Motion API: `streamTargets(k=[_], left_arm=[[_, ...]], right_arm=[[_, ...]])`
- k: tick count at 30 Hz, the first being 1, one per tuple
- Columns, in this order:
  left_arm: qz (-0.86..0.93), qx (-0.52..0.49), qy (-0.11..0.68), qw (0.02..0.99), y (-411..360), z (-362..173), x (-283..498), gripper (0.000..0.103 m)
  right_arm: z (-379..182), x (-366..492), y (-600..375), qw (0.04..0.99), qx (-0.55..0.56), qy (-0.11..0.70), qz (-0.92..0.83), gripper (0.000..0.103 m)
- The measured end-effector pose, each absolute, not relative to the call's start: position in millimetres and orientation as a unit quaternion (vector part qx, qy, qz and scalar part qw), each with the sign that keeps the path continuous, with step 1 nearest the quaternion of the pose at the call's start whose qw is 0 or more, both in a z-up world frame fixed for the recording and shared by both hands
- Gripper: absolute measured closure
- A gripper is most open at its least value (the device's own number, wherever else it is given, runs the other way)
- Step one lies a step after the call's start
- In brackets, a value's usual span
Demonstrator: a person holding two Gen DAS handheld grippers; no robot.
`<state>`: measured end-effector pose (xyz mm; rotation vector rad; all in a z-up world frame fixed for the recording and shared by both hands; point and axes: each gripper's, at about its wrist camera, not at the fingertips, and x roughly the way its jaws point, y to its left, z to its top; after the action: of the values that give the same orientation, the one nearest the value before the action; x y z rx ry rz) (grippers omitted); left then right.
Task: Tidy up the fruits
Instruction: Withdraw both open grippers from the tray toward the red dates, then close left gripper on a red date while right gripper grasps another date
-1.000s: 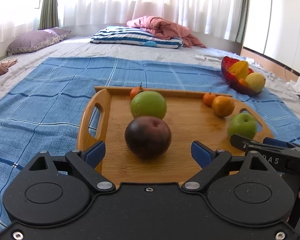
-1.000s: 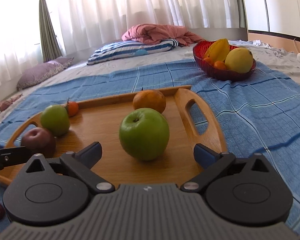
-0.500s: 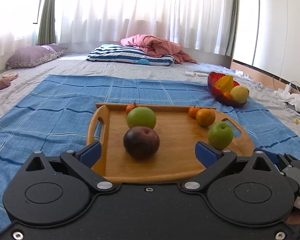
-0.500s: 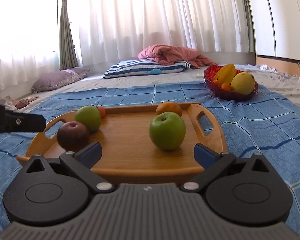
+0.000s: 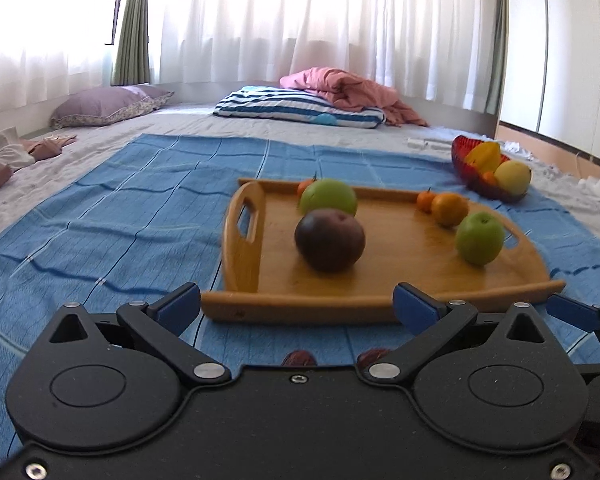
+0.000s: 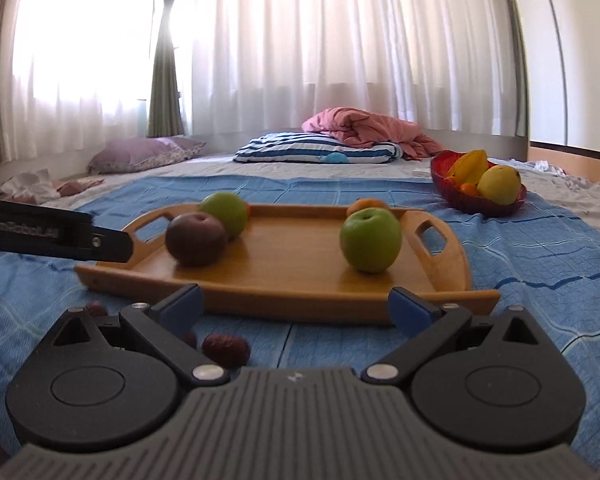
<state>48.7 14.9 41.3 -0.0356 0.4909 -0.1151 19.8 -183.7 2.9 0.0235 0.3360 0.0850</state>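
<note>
A wooden tray [image 5: 400,256] on the blue cloth holds a dark red apple [image 5: 330,239], a green apple [image 5: 328,196] behind it, another green apple [image 5: 480,238], an orange [image 5: 449,209] and small mandarins [image 5: 424,201]. My left gripper [image 5: 296,304] hangs short of the tray's front rim, its jaws opening with nothing between them. My right gripper [image 6: 296,304] is open and empty too, just before the tray [image 6: 292,256], facing the green apple [image 6: 370,239]. Dark dates [image 6: 225,350] lie on the cloth under the grippers. The left gripper's finger [image 6: 60,236] shows at the left.
A red bowl [image 5: 488,190] with yellow and orange fruit stands on the cloth to the far right of the tray. A striped pillow [image 5: 296,108] and a pink blanket lie at the back, a purple pillow [image 5: 104,106] at the far left.
Both grippers have drawn back from the tray, so its front rim and the dates on the cloth now show. The left jaws have spread a little wider.
</note>
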Motion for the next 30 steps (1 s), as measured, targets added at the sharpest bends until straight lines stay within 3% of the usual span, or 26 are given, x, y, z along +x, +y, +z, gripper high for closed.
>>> streamTargets(k=[9,20,30], left_arm=[[-0.058,-0.033,0.27,0.961,20.6,20.2,40.7,0.003],[-0.071,-0.024,0.298,0.952,17.0,14.0,38.2,0.048],[-0.078,-0.022,0.304,0.949,11.2,12.4,41.2,0.059]], right_arm=[[-9.3,15.8,-175.6,0.983,0.02,0.177,0.049,0.01],[-14.1,10.9,-169.5,0.982,0.022,0.18,0.05,0.035],[-14.4,8.4,-157.5,0.981,0.022,0.185,0.06,0.053]])
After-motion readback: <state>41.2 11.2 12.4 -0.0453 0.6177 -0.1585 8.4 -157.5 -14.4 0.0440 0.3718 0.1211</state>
